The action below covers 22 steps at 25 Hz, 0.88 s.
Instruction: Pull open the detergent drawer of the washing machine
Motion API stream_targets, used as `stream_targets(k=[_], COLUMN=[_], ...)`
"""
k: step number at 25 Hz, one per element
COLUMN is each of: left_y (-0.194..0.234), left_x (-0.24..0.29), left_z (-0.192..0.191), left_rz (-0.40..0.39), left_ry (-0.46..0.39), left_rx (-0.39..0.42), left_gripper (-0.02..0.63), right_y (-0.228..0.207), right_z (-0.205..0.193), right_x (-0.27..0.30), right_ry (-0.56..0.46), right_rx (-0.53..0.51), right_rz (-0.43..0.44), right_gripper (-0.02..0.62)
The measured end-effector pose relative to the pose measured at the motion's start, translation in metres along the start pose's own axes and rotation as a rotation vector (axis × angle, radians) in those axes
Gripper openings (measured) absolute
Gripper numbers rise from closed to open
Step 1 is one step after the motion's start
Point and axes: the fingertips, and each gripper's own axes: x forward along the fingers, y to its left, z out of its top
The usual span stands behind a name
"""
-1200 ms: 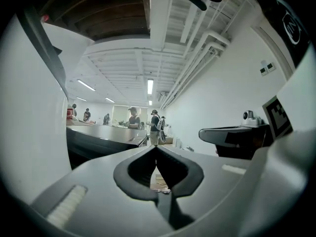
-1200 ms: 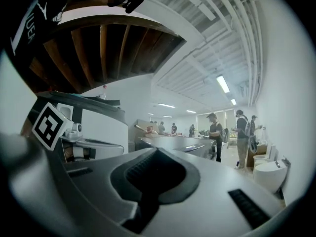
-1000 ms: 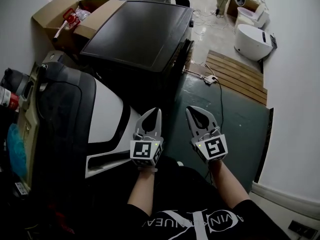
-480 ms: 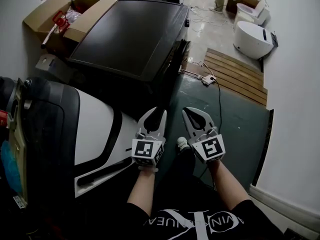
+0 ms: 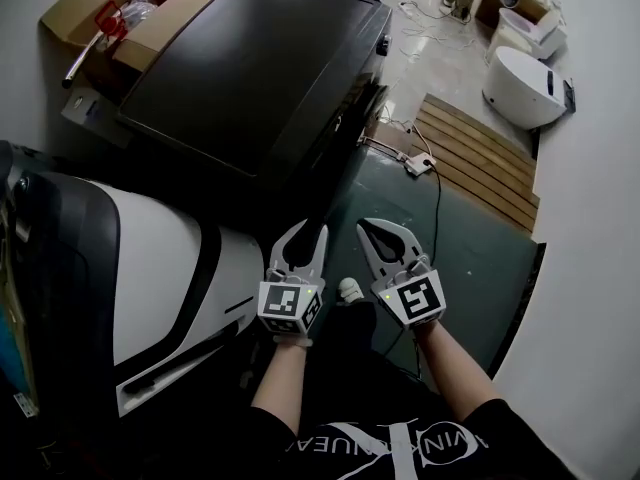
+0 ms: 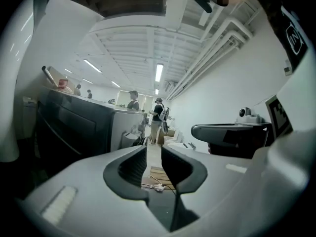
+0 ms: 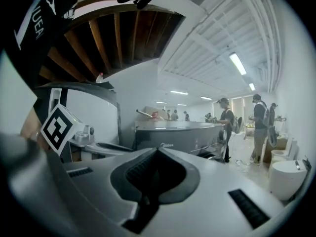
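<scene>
Here, I looked steeply down on a large dark grey washing machine with a glossy black flat top (image 5: 260,68). It filled the upper middle of the head view, well ahead of both my hands.

My left gripper (image 5: 308,234), a white two-jaw tool with a black-and-white marker cube at its base, hung low in that view. My right gripper (image 5: 372,230), its twin, was just beside it, the two apart. Neither touched the machine. The left gripper's jaws had just been opening and stood a little parted, with nothing between them but far-off floor. The right gripper's jaws were pressed together on nothing.

At my left sat a rounded white appliance with a curved black panel (image 5: 150,268). Beyond the grippers lay a dull green floor (image 5: 470,258) and a slatted wooden pallet (image 5: 480,153).

I could not make out the detergent drawer in any view. I judged that it sat on the machine's grey front, which the right gripper view showed some way off.

I judged the task to be in its approach, with the drawer not yet reached. The next move called for finding the drawer's front and bringing one gripper level with its lip. Then the parted jaws would need to close on that lip and draw it straight outward.
</scene>
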Motion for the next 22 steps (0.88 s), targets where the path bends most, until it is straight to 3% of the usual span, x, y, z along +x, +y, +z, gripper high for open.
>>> stream_targets(k=[8, 15, 22], left_y=[0.011, 0.015, 0.03], left_x=[0.039, 0.061, 0.076], left_z=[-0.013, -0.025, -0.031], left_rz=[0.076, 0.105, 0.215], left_ry=[0.019, -0.015, -0.084], left_rx=[-0.048, -0.225, -0.298], left_gripper=[0.081, 0.095, 0.098], right_y=[-0.027, -0.037, -0.05], right_z=[-0.019, -0.033, -0.046], right_x=[0.034, 0.06, 0.084], right_ry=[0.042, 0.07, 0.052], right_rx=[-0.013, -0.019, -0.02], right_rz=[0.131, 0.213, 0.313], right_gripper=[0.009, 0.009, 0.009])
